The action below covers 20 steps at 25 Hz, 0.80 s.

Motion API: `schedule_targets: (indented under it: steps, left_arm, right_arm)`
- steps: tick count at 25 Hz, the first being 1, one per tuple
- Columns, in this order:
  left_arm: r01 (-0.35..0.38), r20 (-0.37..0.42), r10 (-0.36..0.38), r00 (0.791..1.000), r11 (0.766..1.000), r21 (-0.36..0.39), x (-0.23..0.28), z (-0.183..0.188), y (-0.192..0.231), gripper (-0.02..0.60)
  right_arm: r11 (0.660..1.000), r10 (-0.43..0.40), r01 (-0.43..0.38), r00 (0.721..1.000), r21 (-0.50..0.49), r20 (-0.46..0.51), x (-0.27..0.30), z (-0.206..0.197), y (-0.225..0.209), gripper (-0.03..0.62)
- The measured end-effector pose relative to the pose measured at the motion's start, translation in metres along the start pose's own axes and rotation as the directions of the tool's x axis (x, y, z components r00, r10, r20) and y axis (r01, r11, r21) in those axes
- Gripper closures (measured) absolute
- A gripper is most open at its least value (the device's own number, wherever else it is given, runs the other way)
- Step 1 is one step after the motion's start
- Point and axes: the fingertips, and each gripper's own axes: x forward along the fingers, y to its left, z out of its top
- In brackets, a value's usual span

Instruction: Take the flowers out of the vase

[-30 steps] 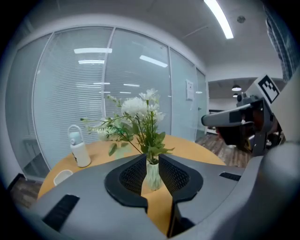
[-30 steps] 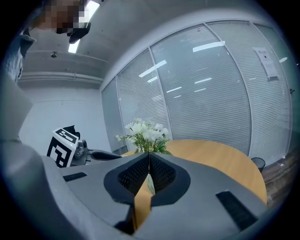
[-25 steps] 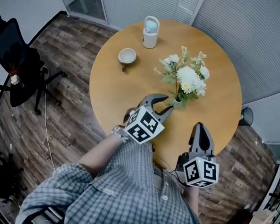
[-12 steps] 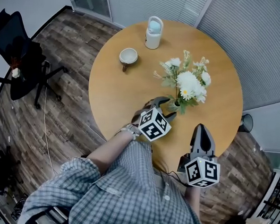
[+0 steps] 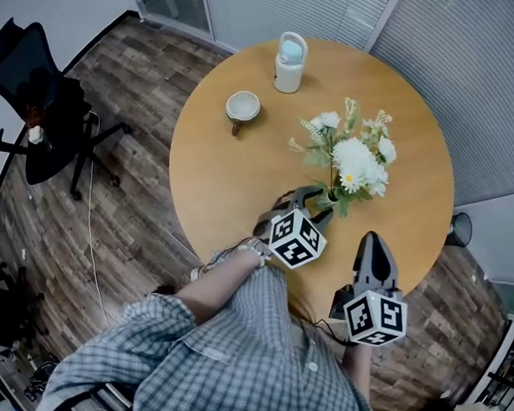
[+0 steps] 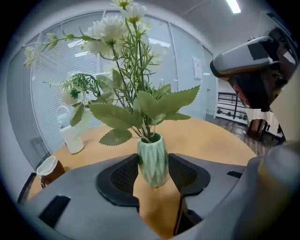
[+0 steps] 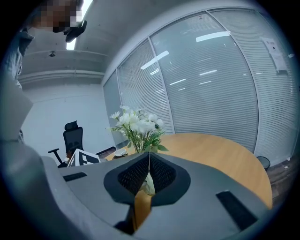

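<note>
Currently the vase (image 6: 153, 161), flowers (image 5: 351, 154) inside, is clasped on the table (image 5: 216, 172) by the left gripper (image 5: 313, 204), whose jaws have just been closing. The right gripper (image 5: 374, 244) is shut nearby. A cup (image 5: 243, 106) and jug (image 5: 290, 53) stand well apart.

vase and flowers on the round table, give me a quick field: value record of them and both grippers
vase: green, ribbed, upright on the table, on the side nearer the person
flowers: white, standing in the vase
left gripper: jaws have just been closing, pads against the vase's two sides, no gap seen
right gripper: shut, empty, apart from the vase
also on table: cup and white jug, both on the far side
</note>
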Motion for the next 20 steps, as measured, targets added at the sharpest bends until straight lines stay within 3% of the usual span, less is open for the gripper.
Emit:
schedule_targets:
  steps: [11, 12, 14, 20]
  left_arm:
    - [0.005, 0.008, -0.005, 1.0, 1.0, -0.003, 0.001, 0.0, 0.0, 0.376]
    - [0.006, 0.009, -0.006, 1.0, 1.0, -0.004, 0.001, -0.001, -0.001, 0.376]
    - [0.007, 0.012, -0.007, 1.0, 1.0, -0.005, 0.001, -0.001, -0.001, 0.376]
    - [0.01, 0.013, -0.01, 1.0, 1.0, -0.003, 0.0, -0.001, -0.001, 0.376]
  right_arm:
    - [0.989, 0.062, -0.066, 0.998, -0.134, -0.032, 0.033, 0.005, 0.005, 0.58]
    - [0.987, 0.072, -0.076, 0.997, -0.14, -0.035, 0.038, 0.004, 0.007, 0.57]
    - [0.984, 0.095, -0.102, 0.994, -0.147, -0.05, 0.047, 0.002, 0.012, 0.467]
    - [0.984, 0.133, -0.141, 0.988, -0.106, -0.079, 0.077, -0.004, 0.019, 0.395]
